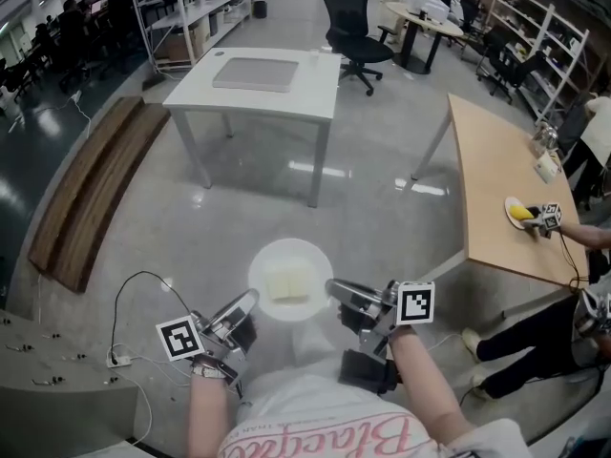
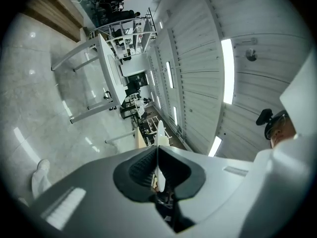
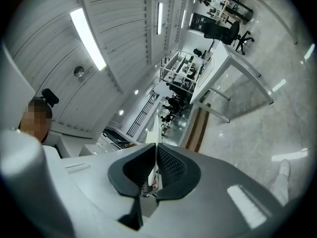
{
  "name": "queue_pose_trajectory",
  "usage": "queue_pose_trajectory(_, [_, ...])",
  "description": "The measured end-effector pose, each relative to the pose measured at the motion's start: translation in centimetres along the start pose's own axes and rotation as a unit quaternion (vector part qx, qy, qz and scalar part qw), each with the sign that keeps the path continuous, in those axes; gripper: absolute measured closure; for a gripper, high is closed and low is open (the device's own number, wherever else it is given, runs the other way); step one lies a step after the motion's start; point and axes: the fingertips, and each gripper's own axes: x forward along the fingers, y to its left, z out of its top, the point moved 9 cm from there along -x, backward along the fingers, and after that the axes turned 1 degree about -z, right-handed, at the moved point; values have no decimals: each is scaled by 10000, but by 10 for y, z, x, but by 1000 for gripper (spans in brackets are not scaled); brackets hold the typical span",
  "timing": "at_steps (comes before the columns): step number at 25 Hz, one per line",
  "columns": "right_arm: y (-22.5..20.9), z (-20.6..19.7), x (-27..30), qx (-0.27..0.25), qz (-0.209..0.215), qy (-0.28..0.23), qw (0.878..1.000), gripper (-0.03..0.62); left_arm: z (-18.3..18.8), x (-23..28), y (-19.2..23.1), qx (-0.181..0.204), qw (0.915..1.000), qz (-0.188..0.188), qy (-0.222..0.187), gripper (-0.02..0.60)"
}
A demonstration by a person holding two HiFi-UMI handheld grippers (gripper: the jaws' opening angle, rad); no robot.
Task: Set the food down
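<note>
Firmly, left gripper [image 1: 250, 300] and right gripper [image 1: 335, 288] jaws clamp the plate [image 1: 286, 250] bearing food [image 1: 289, 283].

Grey left gripper [image 1: 245, 303] lower left, grey right gripper [image 1: 336, 290] lower centre; each clamped on round white plate [image 1: 304, 252], opposite edges.

Pale square food [image 1: 288, 283] flat on white round plate [image 1: 291, 251]; plate level, midair.

white table [image 1: 307, 89] | black office chair [image 1: 351, 17] | wooden table [image 1: 489, 184] | planks on floor [image 1: 94, 191]
</note>
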Motion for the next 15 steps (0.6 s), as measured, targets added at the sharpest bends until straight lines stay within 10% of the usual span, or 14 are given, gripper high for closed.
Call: queue_pose_trajectory(15, [-32,83,39,-67,-65,189,9998,579,72,54,18,-2,9999,131,-40,569])
